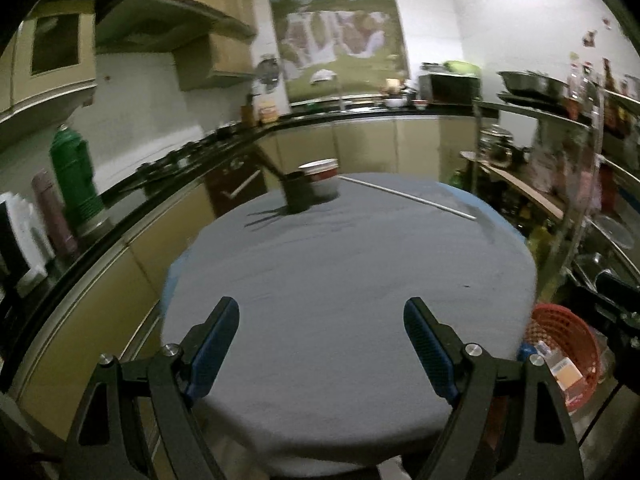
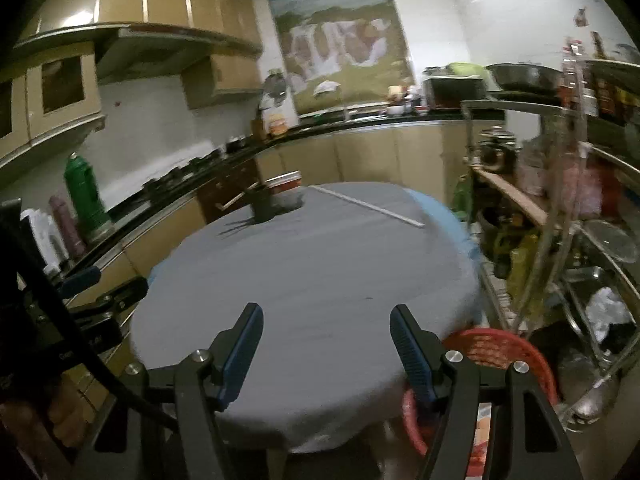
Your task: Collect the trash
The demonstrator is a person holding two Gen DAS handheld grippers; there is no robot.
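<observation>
Two tools hang over the near edge of the table [image 1: 340, 280], left tool [image 1: 320, 344] and right tool [image 2: 326, 344] both released, nothing between the jaws. Beside the table's near right edge, the red basket [image 1: 564, 332] already holds wrappers. Left on the table's far side: a white stick [image 1: 408, 197] and stacked cups [image 1: 316, 184], possibly trash.

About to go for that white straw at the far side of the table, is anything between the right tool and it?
Nothing visible: only bare grey tablecloth lies between the open, empty right tool and the white straw.
</observation>
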